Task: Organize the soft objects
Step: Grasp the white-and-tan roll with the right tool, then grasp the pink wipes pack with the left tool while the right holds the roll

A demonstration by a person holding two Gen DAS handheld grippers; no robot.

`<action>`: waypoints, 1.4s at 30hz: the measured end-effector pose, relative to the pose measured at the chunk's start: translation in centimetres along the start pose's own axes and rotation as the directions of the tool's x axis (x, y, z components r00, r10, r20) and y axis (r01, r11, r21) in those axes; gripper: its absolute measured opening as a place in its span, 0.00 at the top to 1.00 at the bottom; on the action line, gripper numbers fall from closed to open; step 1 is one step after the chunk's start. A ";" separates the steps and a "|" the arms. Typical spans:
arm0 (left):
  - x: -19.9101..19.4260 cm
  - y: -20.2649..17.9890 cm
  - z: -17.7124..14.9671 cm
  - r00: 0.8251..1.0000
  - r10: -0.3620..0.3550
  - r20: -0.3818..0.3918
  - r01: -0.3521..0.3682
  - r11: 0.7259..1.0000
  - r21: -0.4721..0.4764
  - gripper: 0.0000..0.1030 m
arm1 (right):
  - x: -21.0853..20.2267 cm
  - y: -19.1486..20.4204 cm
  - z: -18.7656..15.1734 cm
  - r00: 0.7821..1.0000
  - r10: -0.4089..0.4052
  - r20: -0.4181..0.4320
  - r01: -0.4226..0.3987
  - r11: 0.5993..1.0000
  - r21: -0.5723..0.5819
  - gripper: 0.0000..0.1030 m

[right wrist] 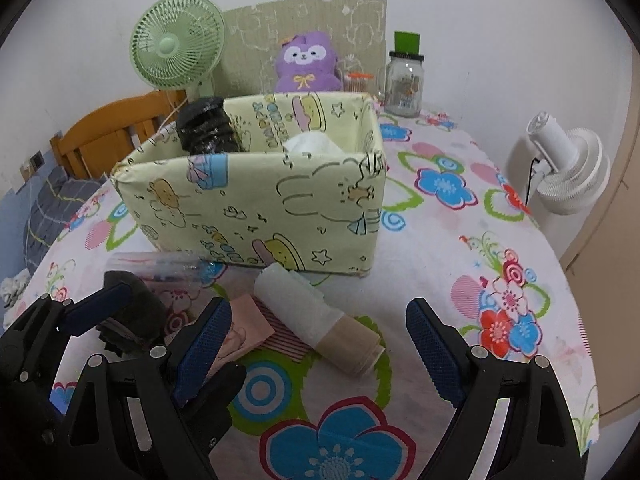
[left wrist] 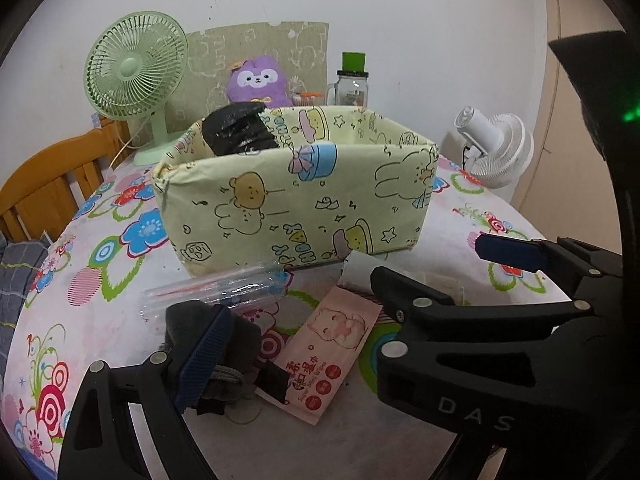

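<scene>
A yellow cartoon-print box [left wrist: 304, 200] [right wrist: 256, 208] stands mid-table, holding a black roll [left wrist: 240, 130] [right wrist: 208, 126] and white tissue [right wrist: 310, 144]. In front lie a dark grey soft object [left wrist: 232, 344] [right wrist: 136, 312], a pink wipes pack [left wrist: 332, 344] [right wrist: 240, 328], a clear plastic tube pack [left wrist: 224, 288] [right wrist: 160, 264] and a paper roll on a cardboard core [right wrist: 320, 316]. My left gripper [right wrist: 160, 316] is open around the grey object; one blue pad [left wrist: 204, 356] rests against it. My right gripper [right wrist: 320, 356] [left wrist: 432, 268] is open just before the paper roll.
A green fan [left wrist: 136, 76] [right wrist: 176, 44], a purple plush [left wrist: 258, 80] [right wrist: 306, 62] and a glass jar [left wrist: 352, 84] [right wrist: 404, 76] stand behind the box. A white fan [left wrist: 496, 148] [right wrist: 568, 172] is at the right edge. A wooden chair [left wrist: 52, 184] stands left.
</scene>
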State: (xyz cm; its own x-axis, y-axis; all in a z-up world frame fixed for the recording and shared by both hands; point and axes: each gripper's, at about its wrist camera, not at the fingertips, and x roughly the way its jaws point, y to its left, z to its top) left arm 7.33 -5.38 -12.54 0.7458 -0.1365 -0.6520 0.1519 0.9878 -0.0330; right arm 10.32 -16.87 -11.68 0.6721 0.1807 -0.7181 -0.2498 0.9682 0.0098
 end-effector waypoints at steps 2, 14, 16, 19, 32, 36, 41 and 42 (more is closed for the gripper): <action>0.3 0.0 0.0 1.000 -0.001 -0.007 0.001 1.000 0.001 0.09 | 0.5 -0.1 0.0 1.000 0.003 -0.014 -0.003 1.000 0.003 0.13; 1.6 -0.2 -0.6 0.999 0.036 -0.026 -0.034 0.998 0.047 0.09 | 3.8 -0.4 0.0 0.996 0.024 -0.082 -0.024 1.000 -0.002 0.31; 1.8 -0.3 -0.7 0.999 0.036 -0.025 -0.035 0.998 0.059 0.09 | 4.3 -0.3 0.0 0.994 0.044 -0.097 -0.044 0.999 0.004 0.35; 1.9 -0.4 -0.6 0.999 0.029 -0.027 -0.027 0.997 0.067 0.08 | 4.7 -0.2 -0.1 0.992 0.066 -0.108 -0.066 0.998 0.008 0.53; 2.7 -0.7 0.1 1.000 0.013 -0.027 -0.011 0.998 0.069 0.07 | 3.8 -0.7 0.0 0.994 0.079 -0.081 -0.077 0.997 0.021 0.73; 3.0 -0.7 0.4 1.000 0.005 -0.030 -0.003 0.998 0.063 0.15 | 3.5 -1.3 0.1 0.995 0.059 -0.074 -0.057 0.998 0.036 0.73; 3.5 -1.1 0.1 0.998 0.030 -0.056 -0.025 0.996 0.089 0.36 | 3.4 -1.7 -0.1 0.995 0.051 -0.085 -0.046 0.998 0.049 0.73; 3.5 -1.1 0.0 0.998 0.033 -0.062 -0.027 0.995 0.093 0.38 | 3.3 -1.7 -0.2 0.995 0.048 -0.087 -0.044 0.998 0.051 0.73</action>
State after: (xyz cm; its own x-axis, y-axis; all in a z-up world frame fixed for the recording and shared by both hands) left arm 9.76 -6.98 -14.77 0.7088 -0.0988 -0.6984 0.1909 0.9801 0.0550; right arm 12.88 -17.91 -14.20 0.5957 0.2113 -0.7749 -0.2432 0.9669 0.0767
